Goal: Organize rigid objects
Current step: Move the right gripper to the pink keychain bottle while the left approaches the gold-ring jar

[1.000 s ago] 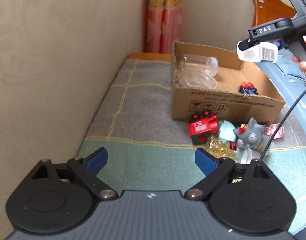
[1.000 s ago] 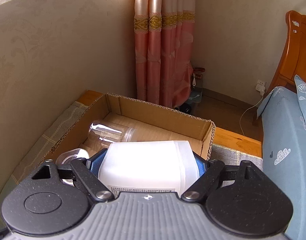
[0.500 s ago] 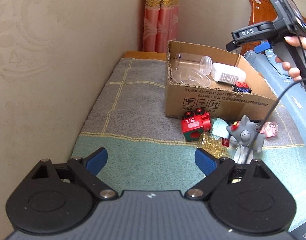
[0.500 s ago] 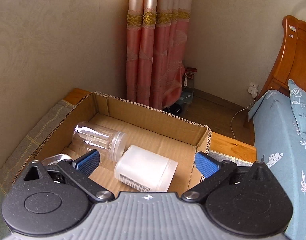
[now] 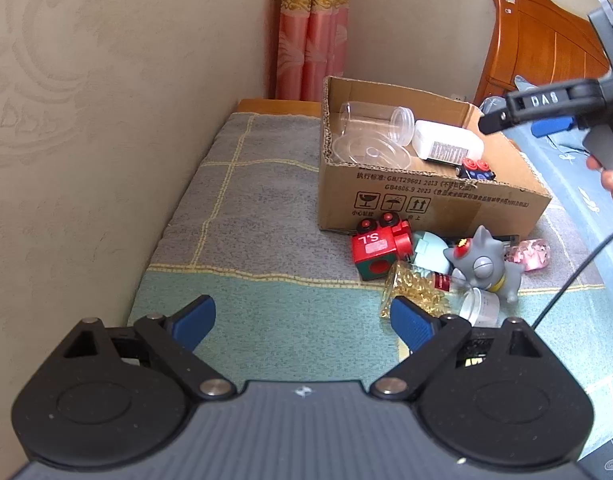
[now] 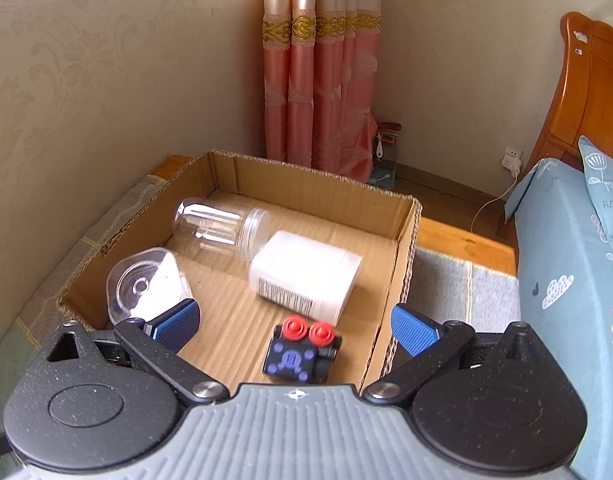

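A mat [image 5: 266, 208], grey with yellow lines at the far part and green at the near part, carries everything. On it stands an open box [image 5: 426, 204]. Just in front of the box lies a cluster: a red train [image 5: 376, 246], a pale blue toy [image 5: 430, 250], a grey figure [image 5: 484, 268], a pink piece [image 5: 530, 254], a bag of yellow beads [image 5: 412, 290] and a small clear jar [image 5: 482, 306].

You are working in a corner where beige patterned walls [image 6: 106, 80] are meeting. A pink curtain [image 6: 322, 80] is hanging there, daylight is brightening the room, a wooden headboard [image 5: 546, 52] is standing at your right, and a white plug [image 6: 512, 158] is sitting in the wall socket.
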The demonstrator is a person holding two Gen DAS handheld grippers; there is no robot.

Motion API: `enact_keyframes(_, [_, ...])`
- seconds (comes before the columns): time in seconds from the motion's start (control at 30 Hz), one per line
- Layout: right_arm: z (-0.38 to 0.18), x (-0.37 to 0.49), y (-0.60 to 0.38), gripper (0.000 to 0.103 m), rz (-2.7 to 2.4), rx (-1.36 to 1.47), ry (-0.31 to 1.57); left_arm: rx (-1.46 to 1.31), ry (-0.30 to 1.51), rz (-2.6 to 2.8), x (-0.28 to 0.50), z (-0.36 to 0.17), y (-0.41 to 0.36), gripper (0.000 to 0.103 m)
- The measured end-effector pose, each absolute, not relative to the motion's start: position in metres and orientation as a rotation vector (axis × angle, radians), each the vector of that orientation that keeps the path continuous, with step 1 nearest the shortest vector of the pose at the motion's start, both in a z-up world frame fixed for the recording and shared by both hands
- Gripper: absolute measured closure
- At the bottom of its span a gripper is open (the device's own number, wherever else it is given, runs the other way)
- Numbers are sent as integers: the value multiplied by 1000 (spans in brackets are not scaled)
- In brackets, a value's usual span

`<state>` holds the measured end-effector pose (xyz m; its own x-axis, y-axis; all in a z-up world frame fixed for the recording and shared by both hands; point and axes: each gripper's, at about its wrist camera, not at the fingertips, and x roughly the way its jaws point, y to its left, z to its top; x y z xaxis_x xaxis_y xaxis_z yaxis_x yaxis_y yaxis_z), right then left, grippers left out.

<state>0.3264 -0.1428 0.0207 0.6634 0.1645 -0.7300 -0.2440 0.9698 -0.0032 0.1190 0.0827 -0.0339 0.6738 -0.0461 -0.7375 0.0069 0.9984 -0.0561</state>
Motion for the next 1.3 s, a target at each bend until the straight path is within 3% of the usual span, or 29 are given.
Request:
enact_keyframes(0.5, [-24, 234, -168, 0, 79, -81, 755, -28, 854, -86, 126, -42, 70, 9])
enact_keyframes(0.83, [-80, 241, -175, 0, 1, -90, 828, -16, 860, -92, 125, -43, 67, 9])
enact_keyframes(1.3, [-97, 232, -205, 0, -67, -54, 796, 21, 884, -177, 131, -51, 46, 9])
